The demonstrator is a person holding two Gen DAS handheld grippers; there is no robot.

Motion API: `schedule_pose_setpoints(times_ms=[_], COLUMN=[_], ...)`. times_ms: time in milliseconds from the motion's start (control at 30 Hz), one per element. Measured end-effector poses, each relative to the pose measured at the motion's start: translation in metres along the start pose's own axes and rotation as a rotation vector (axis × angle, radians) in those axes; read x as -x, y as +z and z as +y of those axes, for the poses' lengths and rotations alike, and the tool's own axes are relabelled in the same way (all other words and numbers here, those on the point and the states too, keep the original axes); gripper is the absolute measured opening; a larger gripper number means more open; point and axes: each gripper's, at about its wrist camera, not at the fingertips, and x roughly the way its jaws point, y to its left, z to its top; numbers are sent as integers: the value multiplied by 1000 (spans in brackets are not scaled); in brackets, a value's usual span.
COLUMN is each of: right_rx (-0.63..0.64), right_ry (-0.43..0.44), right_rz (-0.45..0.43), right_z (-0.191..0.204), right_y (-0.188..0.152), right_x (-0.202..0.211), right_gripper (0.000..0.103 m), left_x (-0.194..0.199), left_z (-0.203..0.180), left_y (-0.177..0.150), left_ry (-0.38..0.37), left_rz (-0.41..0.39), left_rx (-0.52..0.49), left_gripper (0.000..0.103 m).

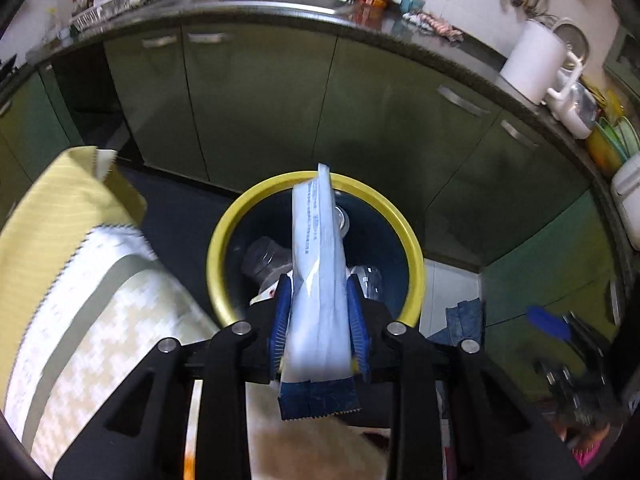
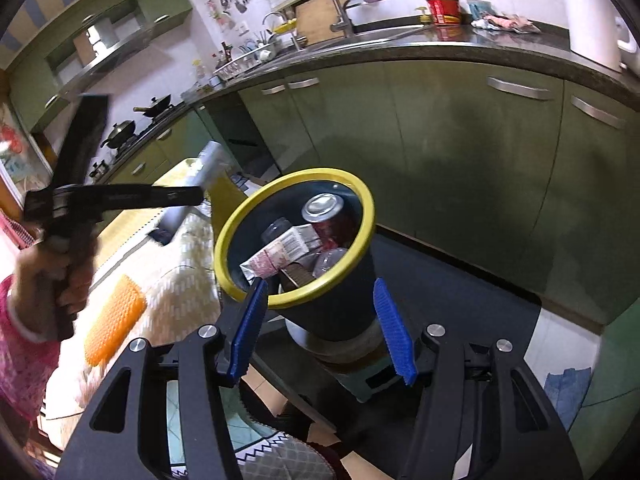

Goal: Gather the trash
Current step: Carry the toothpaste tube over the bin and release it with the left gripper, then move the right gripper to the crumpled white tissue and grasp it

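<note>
Hanging over the left side of the scene, the left gripper is pinching a long, flat white plastic wrapper with a dark blue serrated end between its blue ribbed pads; the pads are sitting against the wrapper's sides. The wrapper's long axis is running along the fingers, its white tip pointing away toward the green cabinets and its blue end lying back toward the camera. Directly below it, the round dark bin with a yellow rim is standing on the floor beside a table covered with a yellow and white cloth.

The right wrist view is showing more: the bin is holding a red drink can and a printed carton, and a hand is gripping the left tool's handle. The right gripper is standing half open and holding nothing, its fingers framing the bin.
</note>
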Motion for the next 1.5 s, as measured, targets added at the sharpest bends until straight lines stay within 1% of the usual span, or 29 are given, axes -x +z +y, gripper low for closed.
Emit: schedule_pose_setpoints(times_ms=[33, 67, 133, 200, 267, 333, 400, 500, 533, 567, 700, 800, 867, 967, 1000, 1033, 1100, 1133, 1233, 1367, 1433, 1500], right_rx=[-3, -6, -7, -3, 2, 6, 10, 27, 37, 46, 81, 122, 166, 245, 274, 300, 343, 383, 468, 514, 547, 614], right_ry=[-1, 0, 2, 11, 19, 25, 35, 50, 54, 58, 71, 92, 113, 152, 173, 197, 233, 258, 299, 337, 393, 451], right_rz=[-1, -2, -4, -5, -2, 1, 5, 16, 22, 27, 45, 61, 79, 109, 120, 131, 153, 168, 190, 216, 244, 268], right_z=[0, 1, 1, 4, 6, 10, 14, 23, 28, 32, 49, 69, 88, 121, 134, 149, 172, 190, 227, 259, 279, 305], right_y=[-1, -1, -1, -2, -2, -3, -4, -5, -6, -7, -8, -10, -13, -18, -20, -23, -28, -33, -46, -58, -66, -80], right_x=[0, 1, 1, 2, 1, -1, -4, -8, -10, -11, -17, -21, -25, -31, -34, -37, -43, -47, -52, -61, -63, -63], right_gripper=[55, 55, 55, 55, 56, 57, 57, 57, 57, 57, 57, 57, 57, 58, 58, 60, 61, 61, 60, 60, 60, 60], left_x=[-9, -14, -17, -5, 17, 55, 94, 144, 161, 170, 212, 233, 243, 260, 267, 269, 275, 276, 274, 273, 274, 278], left_z=[3, 4, 8, 11, 12, 12, 16, 28, 35, 37, 61, 78, 87, 99, 102, 104, 108, 109, 111, 111, 113, 116], left_y=[4, 7, 12, 12, 5, -12, -34, -70, -87, -97, -153, -193, -213, -246, -257, -263, -278, -284, -295, -304, -307, -309], left_ry=[-2, -1, 2, 6, -5, 22, 40, 55, 65, 74, 162, 233, 274, 330, 356, 365, 374, 375, 368, 359, 357, 360], left_rz=[7, 6, -12, -42, -80, -156, -235, -317, -340, -349, -398, -414, -418, -429, -433, -434, -435, -435, -411, -405, -414, -424], left_rx=[18, 29, 38, 54, 53, 40, 44, 88, 103, 111, 182, 232, 270, 330, 348, 356, 383, 392, 398, 403, 420, 436], left_gripper=[43, 45, 46, 47, 50, 59, 64, 67, 68, 69, 70, 71, 71, 71, 71, 72, 72, 72, 72, 72, 72, 72])
